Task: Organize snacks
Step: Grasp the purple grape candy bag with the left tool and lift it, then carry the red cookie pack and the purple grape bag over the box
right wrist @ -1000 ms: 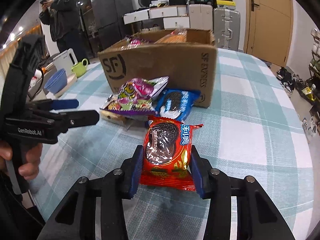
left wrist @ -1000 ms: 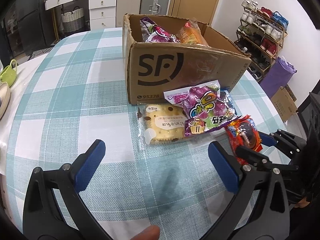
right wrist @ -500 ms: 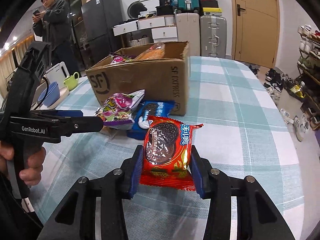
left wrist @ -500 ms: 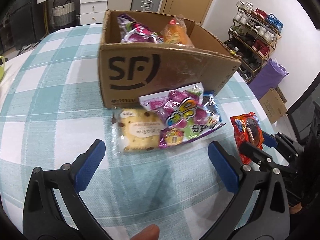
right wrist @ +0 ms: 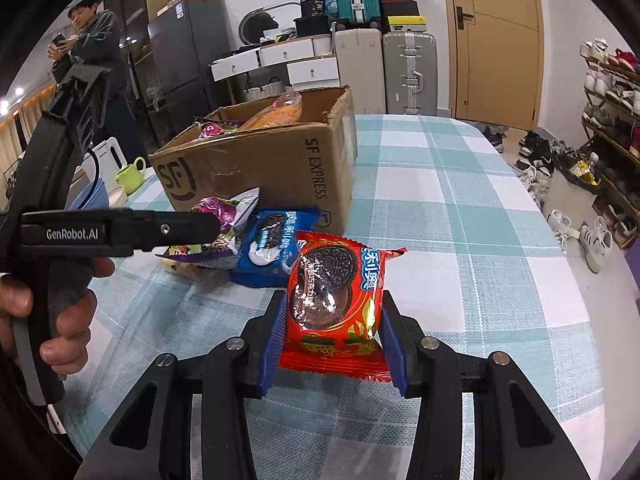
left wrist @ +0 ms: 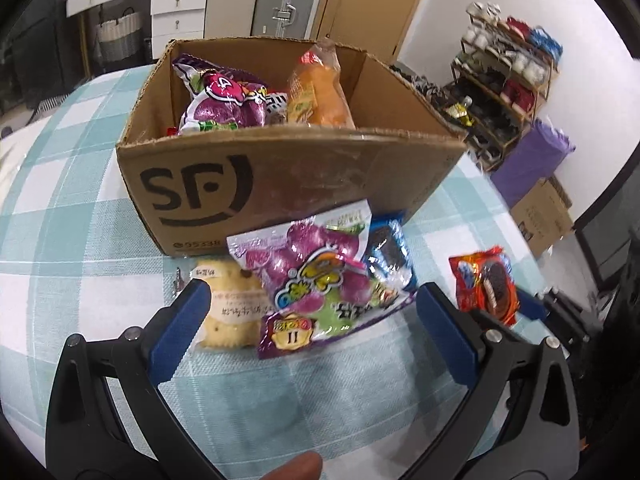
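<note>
My right gripper [right wrist: 334, 334] is shut on a red cookie packet [right wrist: 338, 296], held above the table; the same red cookie packet [left wrist: 484, 286] shows at the right of the left wrist view. My left gripper [left wrist: 310, 314] is open, its blue pads on either side of a purple candy bag [left wrist: 320, 282] that lies on the table. Beside the bag lie a pale cake packet [left wrist: 232, 312] and a blue cookie packet [left wrist: 390, 258]. Behind them stands an open cardboard box [left wrist: 288, 184] with several snack bags inside. The blue cookie packet [right wrist: 268, 250] lies by the box [right wrist: 272, 168].
The table [right wrist: 460, 220] wears a teal checked cloth. A green cup [right wrist: 130, 174] and a blue bowl [right wrist: 94, 198] stand at its left edge. A person [right wrist: 94, 52] stands behind with a phone. Suitcases, drawers and a shoe rack [left wrist: 508, 80] line the room.
My left gripper has closed in on the pile, so the purple bag now sits between its pads. The right gripper has shifted a little sideways with the red packet still held.
</note>
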The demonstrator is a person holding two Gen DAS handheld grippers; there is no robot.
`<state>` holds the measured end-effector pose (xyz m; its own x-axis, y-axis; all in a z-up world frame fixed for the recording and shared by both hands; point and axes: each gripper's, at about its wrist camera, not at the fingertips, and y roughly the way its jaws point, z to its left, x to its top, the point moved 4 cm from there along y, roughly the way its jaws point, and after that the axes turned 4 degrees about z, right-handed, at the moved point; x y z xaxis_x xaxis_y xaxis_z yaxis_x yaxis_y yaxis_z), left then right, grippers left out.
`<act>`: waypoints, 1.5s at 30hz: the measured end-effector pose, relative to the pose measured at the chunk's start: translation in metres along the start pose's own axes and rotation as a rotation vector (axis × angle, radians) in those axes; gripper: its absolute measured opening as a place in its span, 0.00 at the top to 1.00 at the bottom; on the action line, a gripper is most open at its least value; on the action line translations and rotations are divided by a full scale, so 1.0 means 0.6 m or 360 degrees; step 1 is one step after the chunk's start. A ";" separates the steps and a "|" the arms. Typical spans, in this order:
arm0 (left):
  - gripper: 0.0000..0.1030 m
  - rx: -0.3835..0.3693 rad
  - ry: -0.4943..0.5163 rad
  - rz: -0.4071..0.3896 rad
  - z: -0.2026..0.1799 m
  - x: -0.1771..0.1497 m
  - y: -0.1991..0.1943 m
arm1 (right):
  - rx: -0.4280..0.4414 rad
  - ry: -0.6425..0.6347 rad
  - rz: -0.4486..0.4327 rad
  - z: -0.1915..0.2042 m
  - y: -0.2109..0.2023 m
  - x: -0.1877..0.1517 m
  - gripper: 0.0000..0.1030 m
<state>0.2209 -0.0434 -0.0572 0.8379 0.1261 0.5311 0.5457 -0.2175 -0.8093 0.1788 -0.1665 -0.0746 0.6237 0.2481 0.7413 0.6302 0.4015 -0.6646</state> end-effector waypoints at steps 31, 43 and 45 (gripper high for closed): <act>0.58 -0.0058 0.0045 -0.0010 -0.013 0.001 0.032 | -0.0002 -0.0004 -0.0043 0.007 -0.019 0.005 0.57; 0.59 -0.0082 0.0035 -0.0137 0.021 -0.022 -0.060 | 0.0006 -0.0043 -0.0092 0.032 -0.040 0.016 0.57; 0.59 -0.0081 0.0028 -0.0157 0.029 -0.025 -0.078 | 0.0008 -0.0057 -0.0112 0.038 -0.047 0.021 0.57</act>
<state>0.1831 -0.0184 -0.0319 0.7795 0.1325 0.6122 0.6238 -0.2536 -0.7393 0.1581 -0.1544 -0.0442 0.5608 0.2506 0.7891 0.6695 0.4235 -0.6103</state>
